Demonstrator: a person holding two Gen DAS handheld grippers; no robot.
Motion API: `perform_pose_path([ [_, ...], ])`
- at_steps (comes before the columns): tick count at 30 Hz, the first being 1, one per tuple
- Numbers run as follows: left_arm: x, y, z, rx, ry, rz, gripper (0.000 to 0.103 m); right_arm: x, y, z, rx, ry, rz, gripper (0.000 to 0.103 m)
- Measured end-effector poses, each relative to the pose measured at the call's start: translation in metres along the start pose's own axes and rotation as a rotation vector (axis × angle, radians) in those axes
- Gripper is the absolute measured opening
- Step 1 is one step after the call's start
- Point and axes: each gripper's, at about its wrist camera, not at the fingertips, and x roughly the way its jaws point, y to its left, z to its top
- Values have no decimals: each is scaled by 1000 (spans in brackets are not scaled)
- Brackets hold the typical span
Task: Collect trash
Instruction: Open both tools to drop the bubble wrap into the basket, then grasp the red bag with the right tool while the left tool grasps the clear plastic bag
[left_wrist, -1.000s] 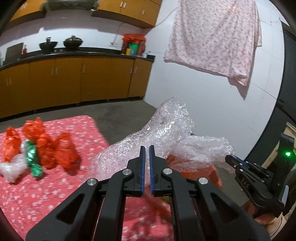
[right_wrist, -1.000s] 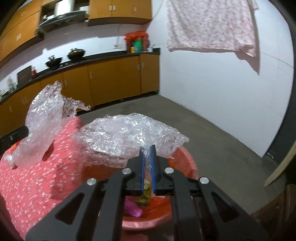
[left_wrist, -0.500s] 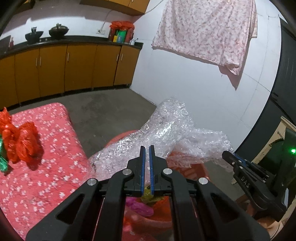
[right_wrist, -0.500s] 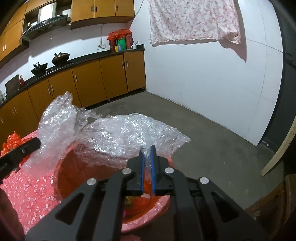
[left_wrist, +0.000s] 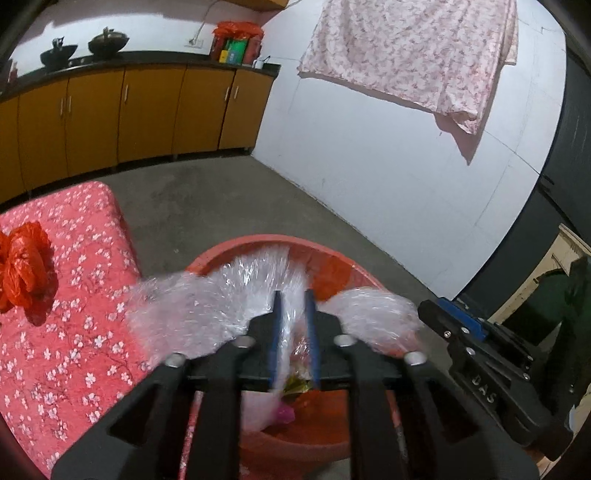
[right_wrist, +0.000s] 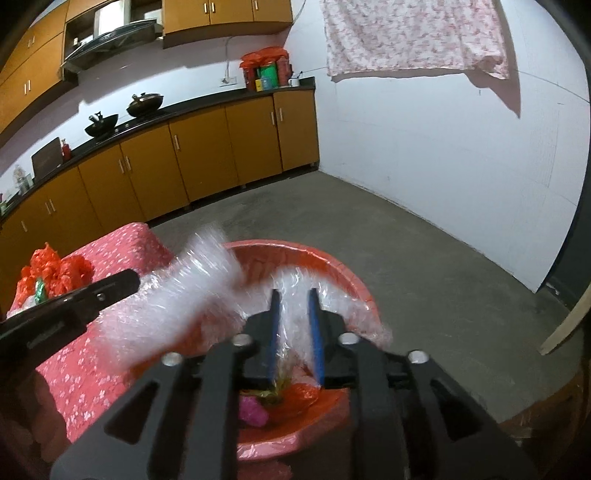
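Over the red basin (left_wrist: 354, 273) at the frame's centre, both grippers hang with a sheet of bubble wrap (left_wrist: 192, 314) spread between them. On the left gripper (left_wrist: 293, 295) the jaws are opening, blue pads apart, wrap blurred in the gap. On the right gripper (right_wrist: 293, 293) the jaws are opening too, wrap between them. Coloured scraps (right_wrist: 255, 410) lie in the basin's bottom. At the left edge, red bags (left_wrist: 22, 262) rest on the flowered cloth (left_wrist: 74, 354).
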Motion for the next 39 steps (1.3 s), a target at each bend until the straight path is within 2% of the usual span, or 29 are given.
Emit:
perform_pose_path([
  [2,-4,5,-2,-9,-14,18,41,-2,1,-2,-3,-4,-6,31],
  [15,-38,34,-3,-23,-71,139,63,-19,13,1,-25,-58,-32,62],
  [19,-58,50,-5,-19,-98,199,73,-23,30,3,-34,-81,-1,86],
  [22,-76,68,-11,-31,-117,258,87,-26,46,5,-34,-102,20,99],
  [24,-90,83,-16,-42,-128,307,96,-25,59,6,-41,-102,37,99],
  [27,-111,108,-27,-52,-135,387,99,-21,83,7,-63,-85,70,99],
  [34,-154,174,-57,-82,-127,620,101,-10,151,6,-141,-57,172,99],
  [39,-178,222,-72,-164,-124,730,101,9,202,4,-156,-17,243,99],
])
